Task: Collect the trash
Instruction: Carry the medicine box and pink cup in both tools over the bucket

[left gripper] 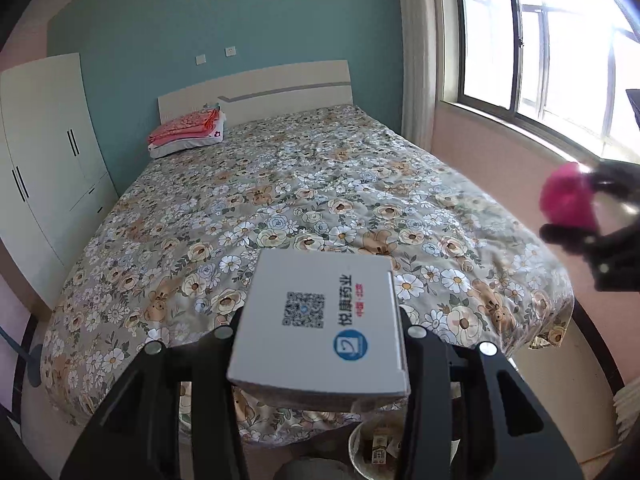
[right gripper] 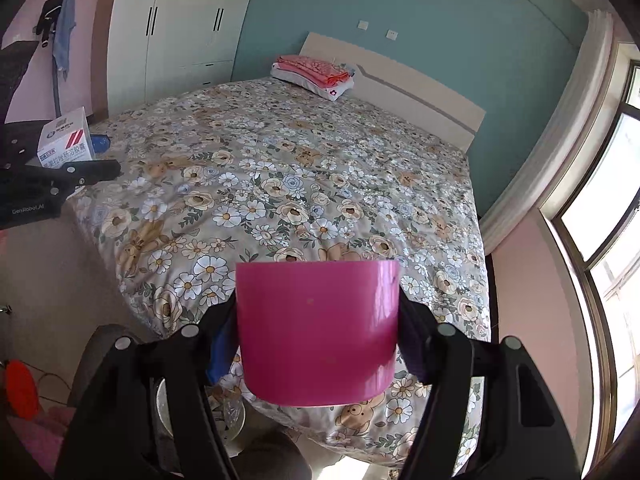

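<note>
My left gripper [left gripper: 320,344] is clamped on a white box [left gripper: 320,320], my right gripper [right gripper: 318,332] on a pink cup [right gripper: 318,332], both held over the foot of the bed [left gripper: 280,200]. I'd judge the bin [left gripper: 376,448] below is next: lower each squarely over it before letting go.

Box [left gripper: 320,320]: white, blue logo. Cup [right gripper: 318,332]: magenta. Bedspread [left gripper: 280,200]: grey, white-and-beige floral print. Far wall [left gripper: 200,20]: teal. Wardrobe [left gripper: 44,140], left: white.
</note>
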